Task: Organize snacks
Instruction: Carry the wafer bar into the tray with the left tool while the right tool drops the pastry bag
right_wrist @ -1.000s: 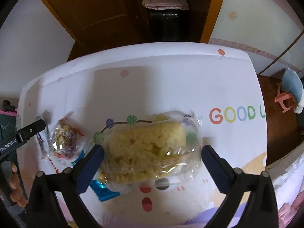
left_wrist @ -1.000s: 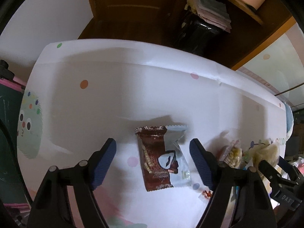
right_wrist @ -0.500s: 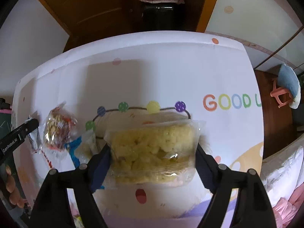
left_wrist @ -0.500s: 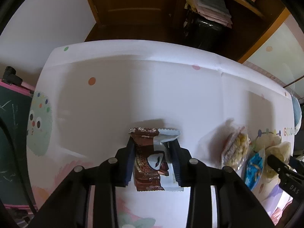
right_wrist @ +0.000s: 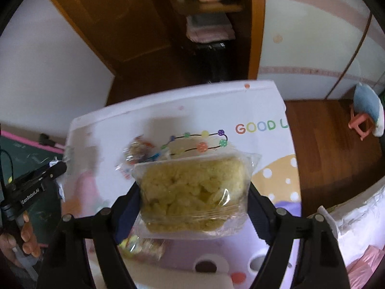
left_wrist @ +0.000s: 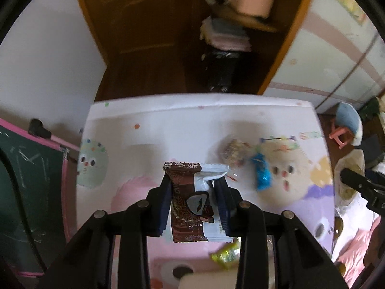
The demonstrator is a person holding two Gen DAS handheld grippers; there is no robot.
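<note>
My left gripper is shut on a brown and white snack packet and holds it above the table. My right gripper is shut on a clear bag of yellow puffed snack, lifted off the table. A clear bag of mixed snack and a blue packet lie on the table to the right in the left wrist view. The mixed snack bag also shows in the right wrist view. A yellow-green packet lies below the left gripper.
The table has a white cover with cartoon prints and the letters GOOD. A green chalkboard with a pink frame stands at the left. A pink stool stands on the wooden floor at the right. A dark wooden cabinet is behind.
Both grippers have risen well above the table, each carrying its packet. The table looks smaller and farther away, and more of the room shows.
</note>
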